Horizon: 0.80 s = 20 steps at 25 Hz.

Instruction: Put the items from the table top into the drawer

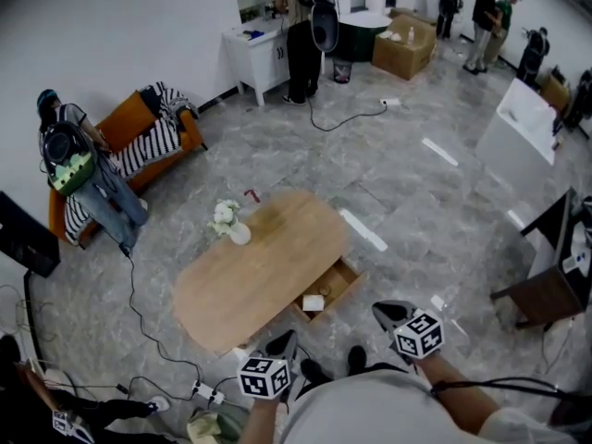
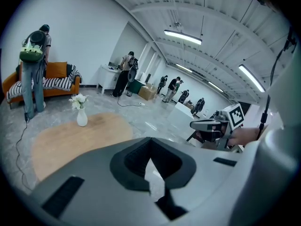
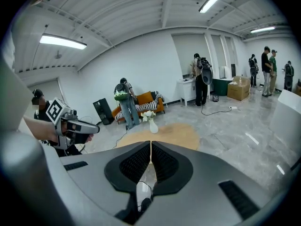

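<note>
The oval wooden table point(image 1: 268, 266) stands on the grey marbled floor point(image 1: 407, 174), its long side running slantwise in the head view, and most of its top is bare. Beyond it, against the white wall, is an orange sofa point(image 1: 129, 118) with a striped blanket point(image 1: 153, 144) thrown over it. A person point(image 1: 79, 169) with a green backpack stands just in front of the sofa.

The drawer point(image 1: 340, 280) is pulled out from the table's side nearest me. It is open, with its wooden bottom showing.

My left tongs point(image 1: 287, 337) are down by my body, near the table's near end. My right tongs point(image 1: 381, 309) are close by the open drawer's outer corner. Neither touches the table or the drawer. Looking along the left tongs point(image 2: 151, 139), the two dark jaws meet at their tips with nothing between them. The right tongs point(image 3: 151, 142) are pressed together the same way, pad against pad, and empty.

The vase of white flowers point(image 1: 233, 225) stands upright on the table top near the far left edge, well apart from the drawer.

A small flat white item point(image 1: 314, 302) lies inside the drawer, toward its left end.

A small red thing point(image 1: 252, 193) lies on the floor just past the table's far edge, too small to name.
</note>
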Available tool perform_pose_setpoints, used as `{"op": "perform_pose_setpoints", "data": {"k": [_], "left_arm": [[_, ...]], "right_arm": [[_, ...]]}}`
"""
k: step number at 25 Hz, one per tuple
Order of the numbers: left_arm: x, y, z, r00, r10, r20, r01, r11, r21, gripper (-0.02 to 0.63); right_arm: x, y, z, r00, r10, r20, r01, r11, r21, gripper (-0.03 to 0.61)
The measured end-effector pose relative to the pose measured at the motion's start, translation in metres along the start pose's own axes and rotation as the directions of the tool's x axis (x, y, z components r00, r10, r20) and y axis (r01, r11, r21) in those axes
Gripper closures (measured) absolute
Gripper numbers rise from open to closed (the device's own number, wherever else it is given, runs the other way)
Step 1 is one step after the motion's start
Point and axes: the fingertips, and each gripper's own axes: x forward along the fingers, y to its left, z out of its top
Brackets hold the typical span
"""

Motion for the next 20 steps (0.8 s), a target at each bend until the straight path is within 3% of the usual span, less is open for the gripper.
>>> {"op": "perform_pose_setpoints", "data": {"k": [20], "left_arm": [[0.005, -0.019, 0.005, 0.999, 0.03, 0.039, -0.029, 0.999, -0.02, 0.612]], "right_arm": [[-0.014, -0.022, 0.002, 1.0, 0.005, 0.009, -0.005, 1.0, 0.027, 0.541]]}}
